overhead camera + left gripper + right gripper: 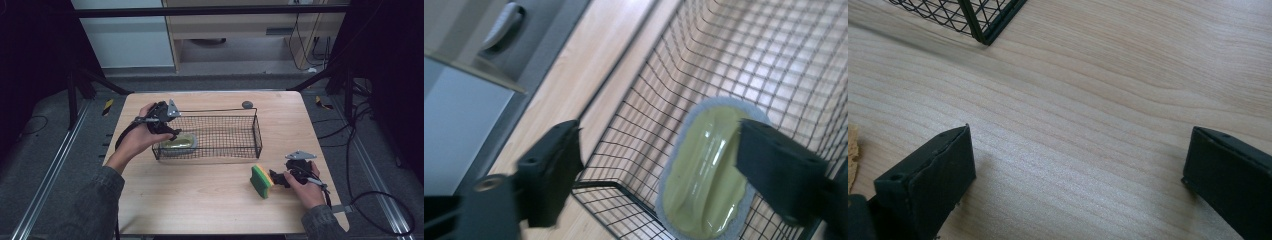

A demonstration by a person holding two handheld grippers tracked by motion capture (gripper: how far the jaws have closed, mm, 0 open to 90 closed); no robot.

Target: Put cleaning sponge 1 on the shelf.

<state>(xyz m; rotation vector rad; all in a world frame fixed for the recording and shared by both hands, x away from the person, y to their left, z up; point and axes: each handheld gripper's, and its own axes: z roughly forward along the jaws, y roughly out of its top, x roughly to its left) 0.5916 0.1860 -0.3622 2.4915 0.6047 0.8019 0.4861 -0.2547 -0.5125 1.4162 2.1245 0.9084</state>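
The yellow-green soap dish [709, 175] sits in the wire basket [235, 112] at its left end, right below the left gripper [167, 127], whose jaws are spread wide with nothing between them. The sponge [261, 181] stands near the table's [210, 200] front right corner, just left of the right gripper [278, 178]. Its jaws are gaping too, so that hand's the closer one for the sponge, with the basket's front wall between it and the dish.

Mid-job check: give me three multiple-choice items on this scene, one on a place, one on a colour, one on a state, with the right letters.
1. Where does the yellow-green dish lie?
A on the bare table
B in the wire basket's left end
C on the sponge

2. What colours is the sponge?
A green and orange
B blue and white
C all black

3. How does the left gripper stand?
A shut on the dish
B open above the dish
C shut on the basket

B: mesh surrounds it.
A: both layers show.
B: the jaws stand apart, nothing clamped.
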